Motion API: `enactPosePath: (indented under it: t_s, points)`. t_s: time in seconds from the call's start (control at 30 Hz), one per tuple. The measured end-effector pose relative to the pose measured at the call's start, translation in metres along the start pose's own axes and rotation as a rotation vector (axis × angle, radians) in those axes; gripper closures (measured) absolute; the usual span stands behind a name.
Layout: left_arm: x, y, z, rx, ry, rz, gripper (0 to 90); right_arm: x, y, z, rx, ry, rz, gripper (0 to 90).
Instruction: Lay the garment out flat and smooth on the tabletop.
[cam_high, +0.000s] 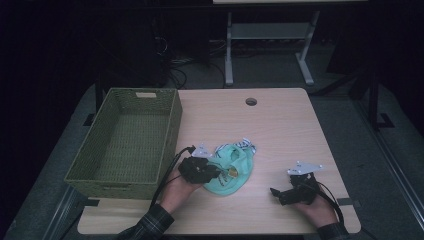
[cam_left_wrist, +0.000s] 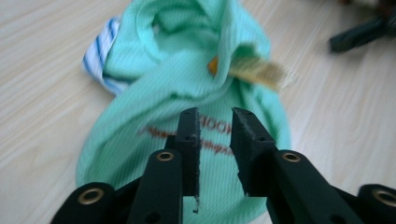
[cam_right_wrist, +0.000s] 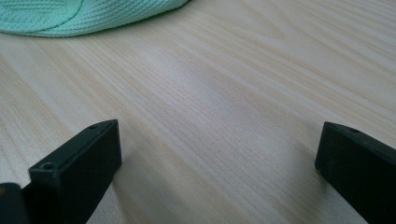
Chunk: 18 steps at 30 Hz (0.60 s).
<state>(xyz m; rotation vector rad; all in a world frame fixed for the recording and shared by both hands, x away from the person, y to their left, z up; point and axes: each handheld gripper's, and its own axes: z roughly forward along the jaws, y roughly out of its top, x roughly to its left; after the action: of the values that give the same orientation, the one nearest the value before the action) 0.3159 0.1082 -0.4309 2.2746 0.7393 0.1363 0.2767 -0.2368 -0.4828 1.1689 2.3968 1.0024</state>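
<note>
Garment (cam_left_wrist: 187, 93) lies under nearly closed left tongs (cam_left_wrist: 215, 122), well left of spread right tongs (cam_right_wrist: 219, 154).

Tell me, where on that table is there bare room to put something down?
Bare wood lies behind the green garment, up to the cable hole, and between garment and right gripper. The basket fills the left; around the left gripper it's crowded.

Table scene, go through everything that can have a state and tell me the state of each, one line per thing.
Green garment: crumpled in a heap on the table, outside the basket.
Striped cloth: partly tucked under the green garment.
Wicker basket: upright, nothing inside.
Left gripper: over the green garment, jaws narrowly apart, fabric between them, grip unclear.
Right gripper: jaws wide open over bare table, holding nothing.
</note>
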Motion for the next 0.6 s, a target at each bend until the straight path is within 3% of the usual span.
enactPosePath:
  t_s: [0.23, 0.3, 0.5, 0.6]
  points:
    - [0.003, -0.006, 0.005, 0.052, 0.022, -0.005, 84.0, 0.000, 0.000, 0.000, 0.000, 0.000, 0.000, 0.0]
    - [0.004, -0.008, 0.006, 0.059, 0.016, -0.018, 85.5, 0.000, 0.000, 0.000, -0.001, -0.001, 0.000, 0.0]
    - [0.006, -0.012, 0.016, 0.122, 0.035, -0.001, 87.5, 0.000, 0.000, 0.000, -0.001, -0.003, 0.002, 0.2]
    - [0.004, -0.014, 0.020, 0.131, 0.037, -0.003, 87.5, 0.000, 0.001, -0.003, -0.003, 0.007, -0.020, 14.9]
